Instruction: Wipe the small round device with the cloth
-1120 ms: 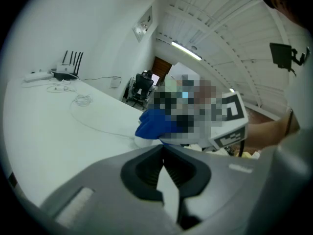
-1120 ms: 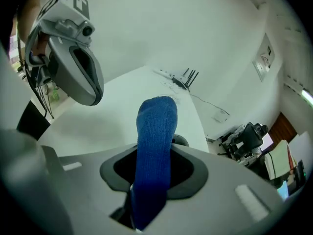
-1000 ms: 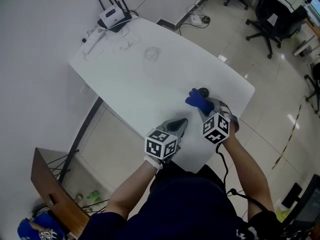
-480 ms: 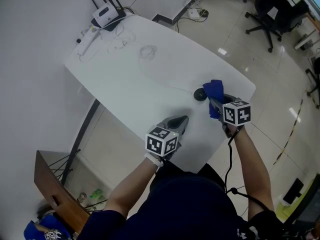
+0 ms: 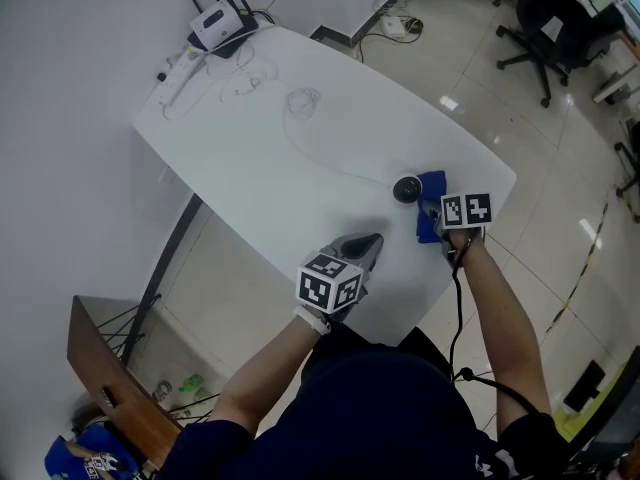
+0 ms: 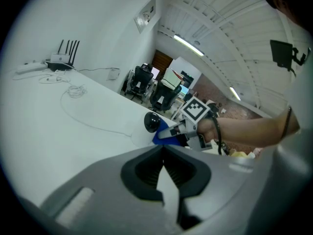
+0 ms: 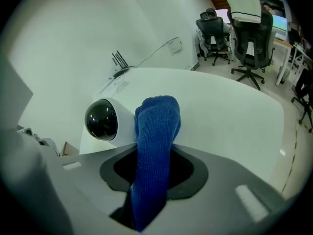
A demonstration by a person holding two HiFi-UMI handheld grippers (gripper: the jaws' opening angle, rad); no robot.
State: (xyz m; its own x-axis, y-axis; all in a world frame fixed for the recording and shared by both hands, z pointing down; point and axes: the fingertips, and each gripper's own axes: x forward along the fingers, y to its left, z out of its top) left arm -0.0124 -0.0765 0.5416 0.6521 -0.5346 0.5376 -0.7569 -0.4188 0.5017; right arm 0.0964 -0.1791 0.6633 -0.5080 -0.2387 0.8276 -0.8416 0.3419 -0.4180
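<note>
- The table (image 5: 300, 168) is white, with rounded corners.
- The device (image 5: 405, 188) sits on it near the right end, close to the near edge. It has a white body and a glossy black dome.
- The right gripper (image 7: 154, 173) is clamped on the cloth (image 7: 157, 126). This blue towelling strip runs up between the jaws and folds over past their tips.
- The cloth's free end hangs just beside the device, on its right in the head view. I cannot tell whether they touch.
- In the right gripper view the dome faces the camera, left of the cloth.
- The right gripper points steeply down at the table's right end, with its marker cube on top.
- The left gripper (image 5: 365, 245) is over the near edge, left of the device and apart from it. Its jaws are together with nothing between them.
- A thin cable (image 5: 330, 166) runs from the device across the table to loose coils near the far edge.
- A router (image 5: 222, 28) with black antennas stands at the far left corner, with a power strip (image 5: 175, 76) beside it.
- Black chairs (image 5: 545, 23) stand on the tiled floor beyond the table.
</note>
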